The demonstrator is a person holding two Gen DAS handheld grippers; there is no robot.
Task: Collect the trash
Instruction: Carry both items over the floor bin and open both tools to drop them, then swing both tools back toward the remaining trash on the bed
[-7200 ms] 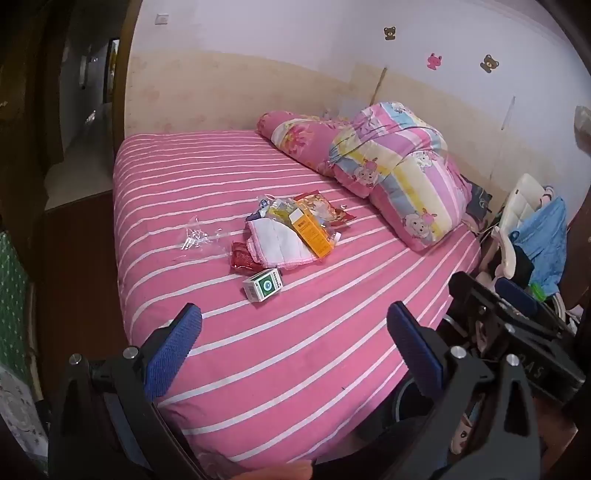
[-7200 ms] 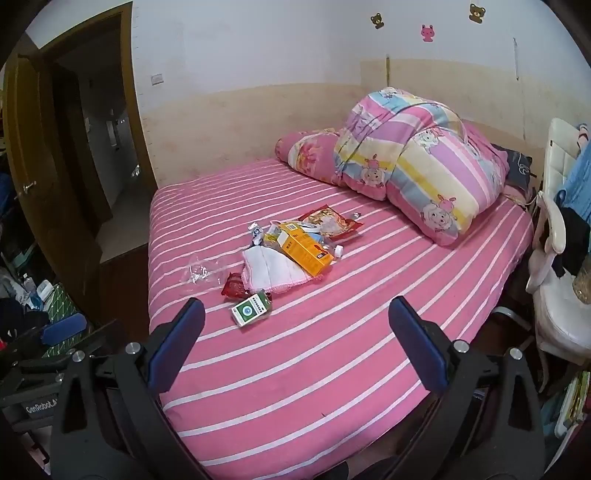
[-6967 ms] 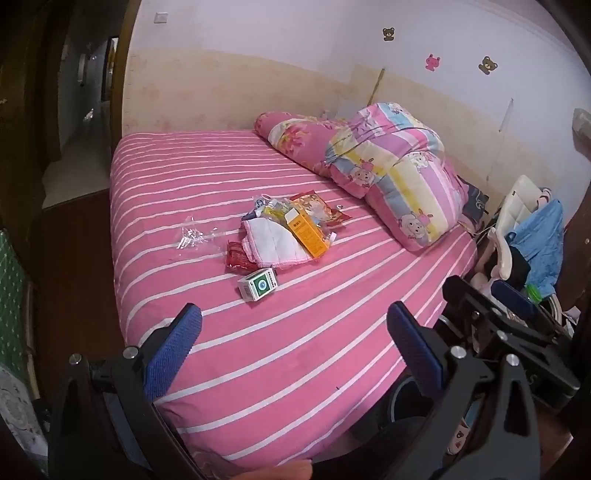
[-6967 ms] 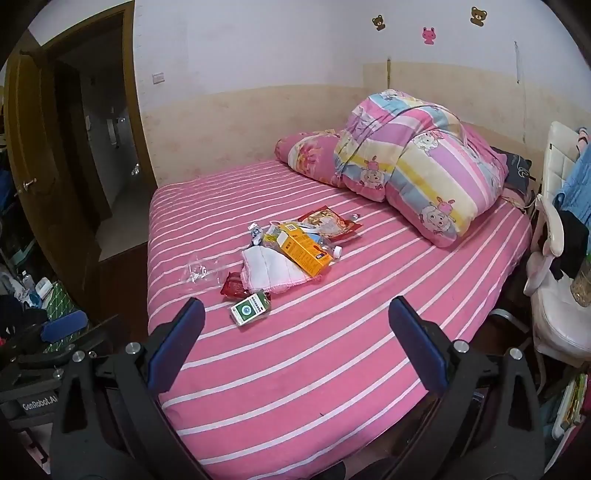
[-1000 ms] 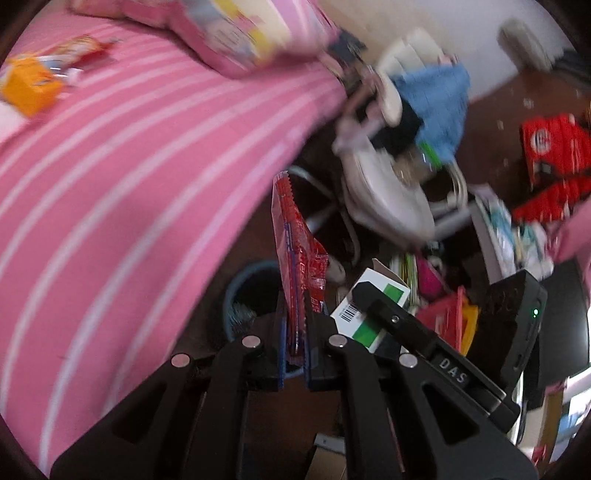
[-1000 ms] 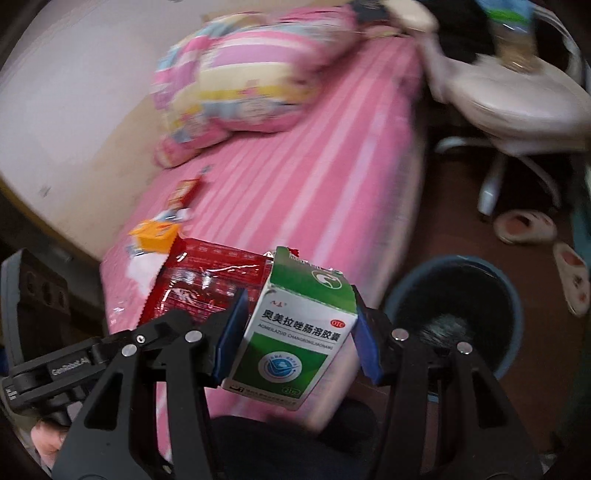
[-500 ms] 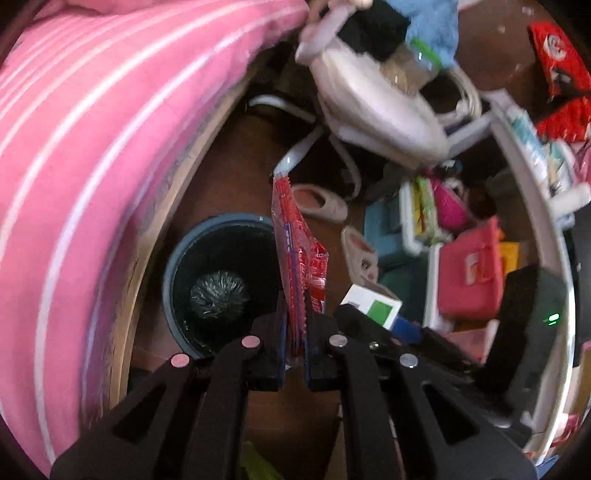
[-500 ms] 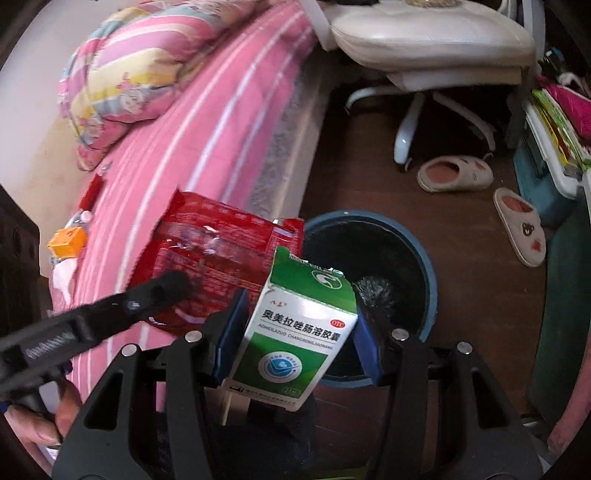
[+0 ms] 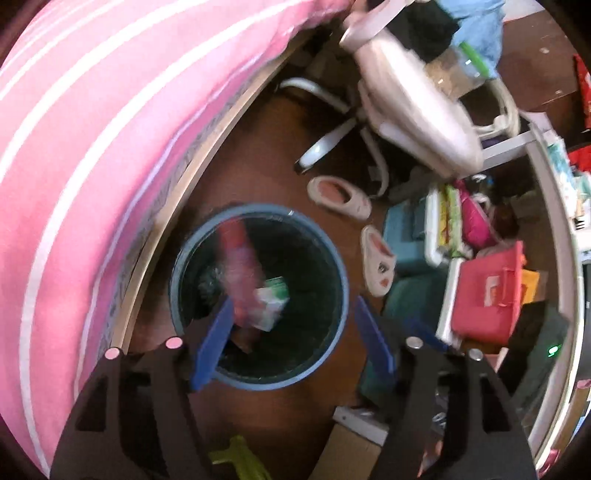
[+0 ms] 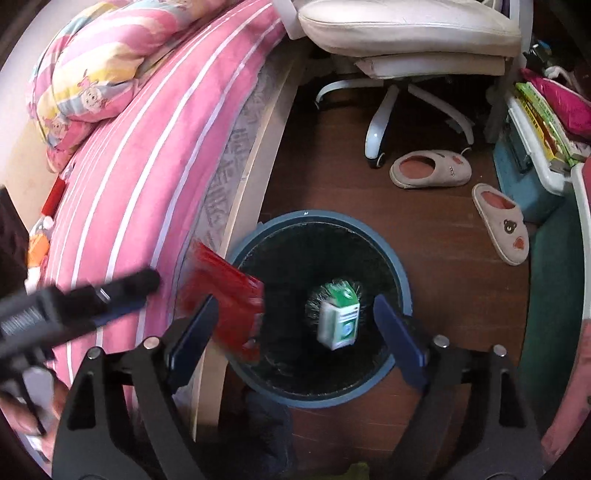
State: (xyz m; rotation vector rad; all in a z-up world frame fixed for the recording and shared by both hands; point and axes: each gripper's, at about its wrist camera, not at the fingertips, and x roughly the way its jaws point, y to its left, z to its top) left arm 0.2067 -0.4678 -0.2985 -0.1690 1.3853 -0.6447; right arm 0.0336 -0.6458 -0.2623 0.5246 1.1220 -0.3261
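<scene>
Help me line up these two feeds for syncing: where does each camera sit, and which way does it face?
Left wrist: on the left gripper, facing steeply down at the bin by the bed; its opening fingers show, nothing between them.
Right wrist: on the right gripper, facing down into the bin; its opening fingers, the left gripper and a hand show.
Shared: bin, red packet, green box, slippers, chair.

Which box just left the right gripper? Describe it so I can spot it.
Find the round blue-rimmed bin on the floor beside the pink striped bed. Over its dark opening is a small green-and-white carton; the red wrapper beside it is flat.
</scene>
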